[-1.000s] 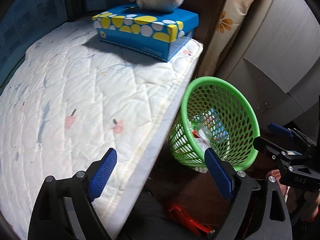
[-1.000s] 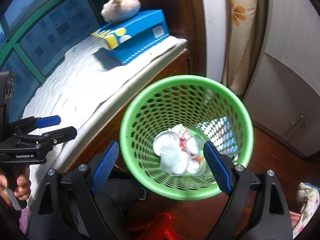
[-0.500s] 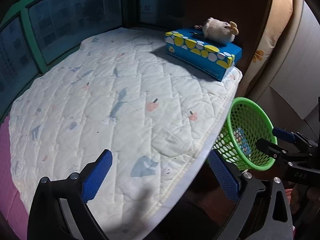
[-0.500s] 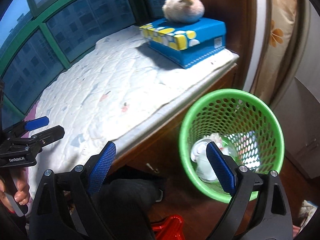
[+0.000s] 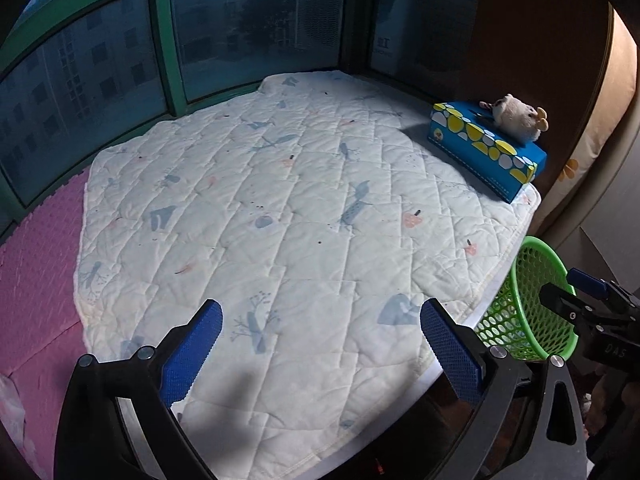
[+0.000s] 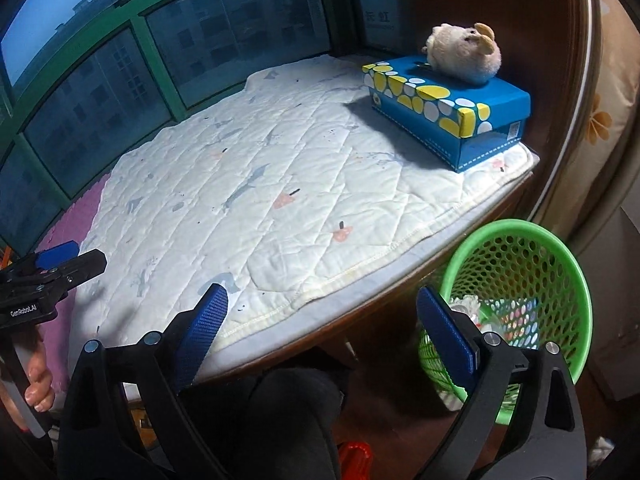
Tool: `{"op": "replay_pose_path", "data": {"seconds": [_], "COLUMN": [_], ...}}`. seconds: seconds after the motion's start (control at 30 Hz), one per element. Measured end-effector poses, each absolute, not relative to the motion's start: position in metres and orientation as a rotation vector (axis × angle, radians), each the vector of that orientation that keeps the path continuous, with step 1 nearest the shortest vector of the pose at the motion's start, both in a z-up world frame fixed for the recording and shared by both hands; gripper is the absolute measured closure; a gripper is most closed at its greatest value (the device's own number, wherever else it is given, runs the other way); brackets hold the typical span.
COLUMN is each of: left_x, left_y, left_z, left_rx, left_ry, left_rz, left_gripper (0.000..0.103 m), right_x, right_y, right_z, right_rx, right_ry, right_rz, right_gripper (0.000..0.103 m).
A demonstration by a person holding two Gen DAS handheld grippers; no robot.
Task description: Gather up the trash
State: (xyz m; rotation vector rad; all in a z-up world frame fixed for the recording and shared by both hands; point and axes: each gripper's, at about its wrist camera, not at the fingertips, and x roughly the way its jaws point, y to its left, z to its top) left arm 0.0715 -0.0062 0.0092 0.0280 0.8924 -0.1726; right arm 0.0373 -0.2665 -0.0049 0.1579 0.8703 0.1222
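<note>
As both hands swung off the green basket [image 6: 516,296] | left gripper [image 5: 320,348], right gripper [image 6: 324,332] widened, empty | quilted mat [image 5: 280,208] bare, collecting seemingly done.

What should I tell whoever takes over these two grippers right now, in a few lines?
Left gripper: open, empty, jaws just widened, over the quilted mat.
Right gripper: open, empty, jaws just widened, by the mat's front edge.
Green basket: on the floor beside the ledge, trash already inside.
Left: no loose trash visible on the mat; tissue box and plush toy remain.
</note>
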Motion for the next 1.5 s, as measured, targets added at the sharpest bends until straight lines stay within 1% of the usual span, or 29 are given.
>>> {"op": "replay_pose_path", "data": {"seconds": [0.3, 0.47, 1.5], "left_x": [0.059, 0.053, 0.031], "left_y": [0.034, 0.042, 0.030], "left_z": [0.006, 0.004, 0.013], "left_rx": [-0.091, -0.083, -0.033], "left_ry": [0.879, 0.868, 0.798], "left_rz": [-0.114, -0.066, 0.026], "left_gripper": [0.007, 0.007, 0.007], "right_x": [0.033, 0.030, 0.017], "right_y": [-0.243, -0.235, -0.232], "right_z": [0.001, 0.002, 0.007], "right_rx": [0.136, 0.120, 0.137], "right_ry": [0.854, 0.846, 0.807], "right_rz": [0.131, 0.130, 0.120], "right_gripper": [0.007, 0.007, 0.006]}}
